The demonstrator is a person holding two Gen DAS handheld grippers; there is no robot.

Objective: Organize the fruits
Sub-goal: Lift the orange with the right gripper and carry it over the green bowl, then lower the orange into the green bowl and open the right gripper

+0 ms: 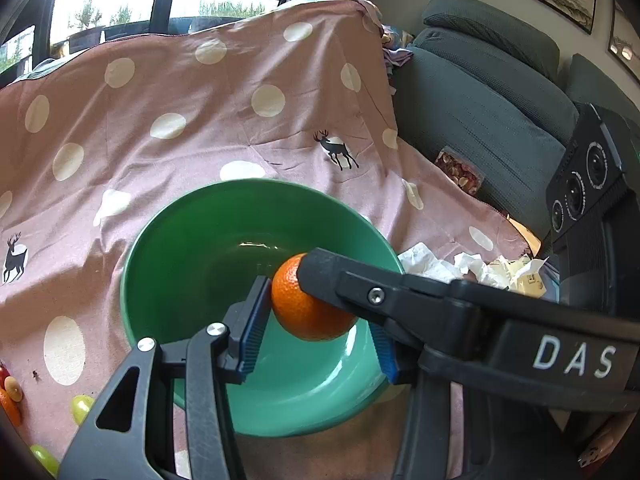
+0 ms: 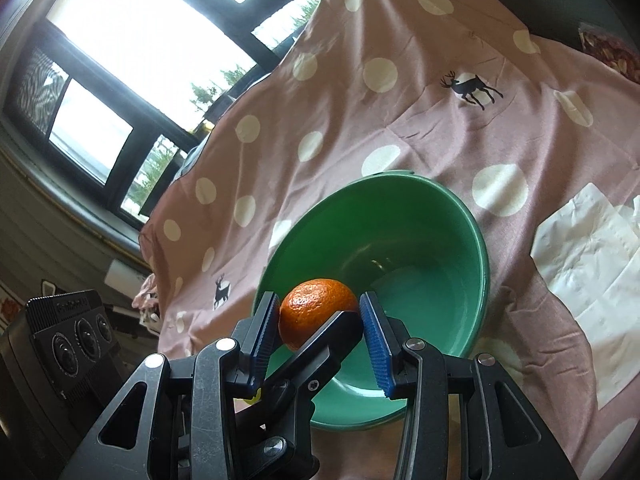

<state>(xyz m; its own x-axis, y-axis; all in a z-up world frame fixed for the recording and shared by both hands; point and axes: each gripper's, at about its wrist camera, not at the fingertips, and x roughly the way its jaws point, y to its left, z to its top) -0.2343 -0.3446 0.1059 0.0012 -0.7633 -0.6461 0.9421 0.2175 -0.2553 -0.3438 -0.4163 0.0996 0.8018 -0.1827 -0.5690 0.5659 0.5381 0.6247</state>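
An orange tangerine (image 1: 308,304) hangs over the green bowl (image 1: 192,248), above its near side. My left gripper (image 1: 316,320) has the tangerine between its blue pads, and my right gripper (image 2: 320,320) closes on the same tangerine (image 2: 316,308) from the other side. In the left wrist view a black finger of the right gripper (image 1: 360,284) crosses the fruit and hides my right pad. In the right wrist view a finger of the left gripper (image 2: 320,344) crosses below the fruit. The bowl (image 2: 460,220) holds nothing else.
A pink polka-dot cloth with deer (image 1: 200,120) covers the surface. Green grapes (image 1: 80,408) and orange fruit pieces (image 1: 10,400) lie at the left edge. Crumpled white tissues (image 1: 472,268) sit right of the bowl, flat ones (image 2: 592,256) too. A grey sofa (image 1: 480,100) stands behind.
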